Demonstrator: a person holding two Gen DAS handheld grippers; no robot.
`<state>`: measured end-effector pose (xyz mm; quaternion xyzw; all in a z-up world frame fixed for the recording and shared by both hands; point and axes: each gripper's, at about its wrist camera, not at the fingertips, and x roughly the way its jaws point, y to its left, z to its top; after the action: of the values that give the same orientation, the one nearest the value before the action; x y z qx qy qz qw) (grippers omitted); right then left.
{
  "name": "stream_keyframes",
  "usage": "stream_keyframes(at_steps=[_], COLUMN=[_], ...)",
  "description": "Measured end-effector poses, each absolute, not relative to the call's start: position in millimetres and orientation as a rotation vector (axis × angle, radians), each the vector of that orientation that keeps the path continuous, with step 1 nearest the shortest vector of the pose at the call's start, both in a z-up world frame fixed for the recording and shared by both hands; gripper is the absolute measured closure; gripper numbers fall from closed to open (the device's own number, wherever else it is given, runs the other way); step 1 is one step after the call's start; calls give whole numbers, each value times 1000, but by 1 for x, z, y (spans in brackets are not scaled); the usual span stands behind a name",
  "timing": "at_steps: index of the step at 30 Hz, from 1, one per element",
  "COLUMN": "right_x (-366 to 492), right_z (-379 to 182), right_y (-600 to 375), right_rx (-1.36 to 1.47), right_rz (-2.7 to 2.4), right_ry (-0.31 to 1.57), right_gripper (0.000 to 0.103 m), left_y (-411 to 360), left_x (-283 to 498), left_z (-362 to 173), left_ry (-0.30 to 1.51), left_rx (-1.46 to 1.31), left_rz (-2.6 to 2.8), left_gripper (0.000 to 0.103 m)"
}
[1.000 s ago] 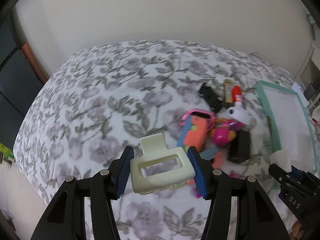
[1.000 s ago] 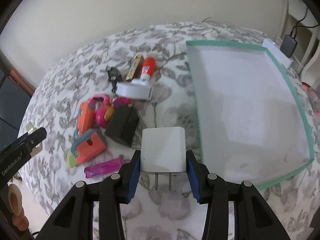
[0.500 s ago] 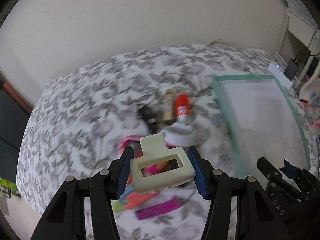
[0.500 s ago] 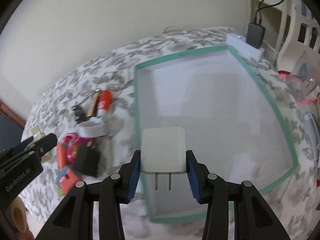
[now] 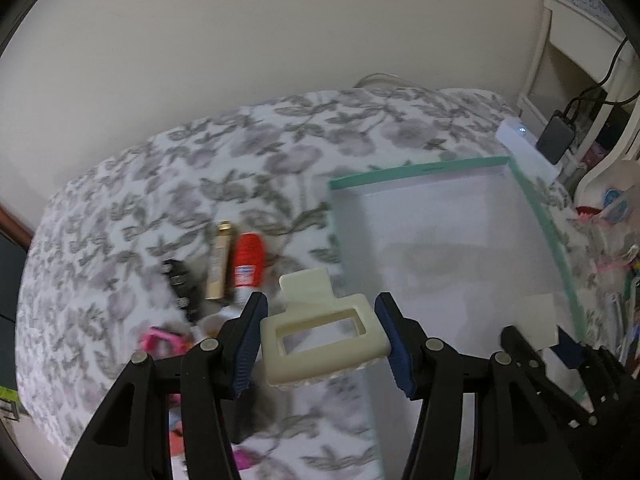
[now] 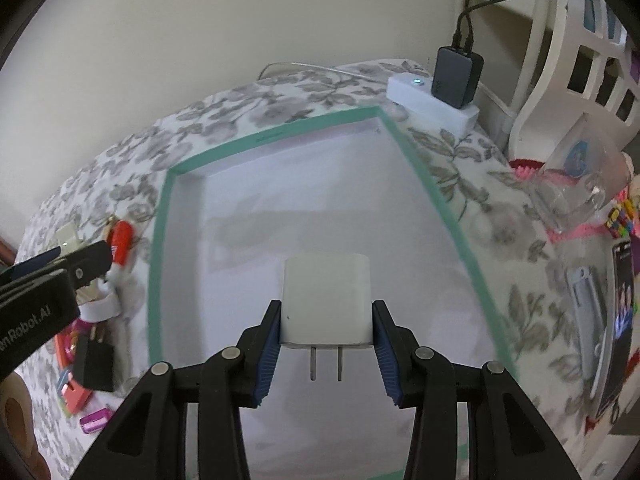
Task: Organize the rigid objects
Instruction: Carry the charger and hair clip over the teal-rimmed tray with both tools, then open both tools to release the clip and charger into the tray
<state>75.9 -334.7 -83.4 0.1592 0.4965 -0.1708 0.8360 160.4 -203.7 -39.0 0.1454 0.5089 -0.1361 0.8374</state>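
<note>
Both tools now over tray [image 6: 160,240]; right tool [image 6: 326,344] hides charger [image 6: 326,300] sides.

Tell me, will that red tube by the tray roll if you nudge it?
Probably: the red tube looks round and lies on its side. The soft floral bedspread may slow it, and the gold tube beside it blocks one way.

Both grippers have carried their loads over the tray [image 6: 440,200].

Tray [image 6: 160,248] interior lies open; clutter [image 6: 92,364] crowds its left side.
</note>
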Motion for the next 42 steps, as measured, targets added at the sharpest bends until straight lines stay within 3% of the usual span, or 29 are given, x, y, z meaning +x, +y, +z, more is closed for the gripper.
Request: stream_keyframes(at_steps=[16, 42], right_x=[92, 87], right_z=[-105, -107], right_y=[-370, -366], right_rx=[361, 351], right_rz=[-387, -376], right_ry=[1083, 1134], right_gripper=[57, 56], left_y=[-252, -247], left_x=[166, 159], left_z=[-74, -78], left_ry=[1083, 1127], left_rx=[306, 253], left_rz=[-313, -327], left_gripper=[45, 41])
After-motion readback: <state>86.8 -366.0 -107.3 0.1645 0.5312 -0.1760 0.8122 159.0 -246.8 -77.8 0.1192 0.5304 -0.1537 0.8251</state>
